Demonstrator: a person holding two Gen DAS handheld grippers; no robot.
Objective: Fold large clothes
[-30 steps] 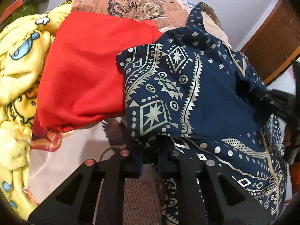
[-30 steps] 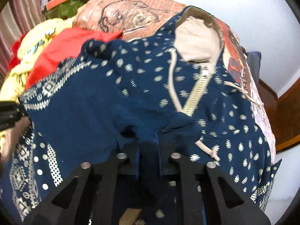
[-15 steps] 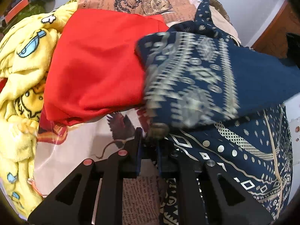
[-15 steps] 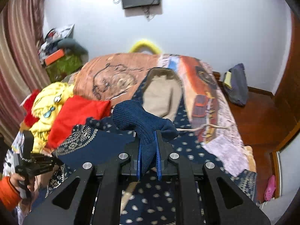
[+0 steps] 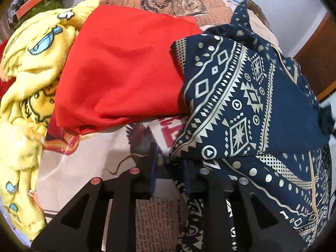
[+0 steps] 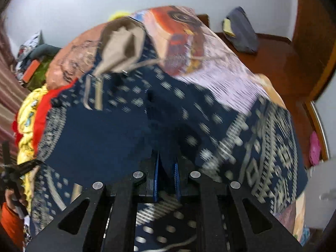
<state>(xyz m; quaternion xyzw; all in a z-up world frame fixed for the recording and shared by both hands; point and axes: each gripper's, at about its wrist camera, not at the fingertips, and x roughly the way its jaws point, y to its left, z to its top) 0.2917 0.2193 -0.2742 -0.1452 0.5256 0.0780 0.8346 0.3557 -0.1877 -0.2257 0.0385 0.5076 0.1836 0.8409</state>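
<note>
left gripper (image 5: 169,168): jaws just parted, nothing pinched | right gripper (image 6: 166,168): clamped on navy hoodie (image 6: 100,138) fabric | hoodie lay across bed (image 6: 220,63), beside red garment (image 5: 126,73)

Black angular gripper frames with triangular cut-outs, round silver screw heads (reddish on the left gripper (image 5: 168,168)), blue pads on the right gripper (image 6: 167,174), an orange sleeve (image 6: 10,222).

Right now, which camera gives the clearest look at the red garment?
The left wrist view: the red garment fills its middle, sharp, lying between the yellow blanket and the navy patterned hoodie. The right wrist view is motion-blurred and shows only a thin red sliver at its left edge.
</note>
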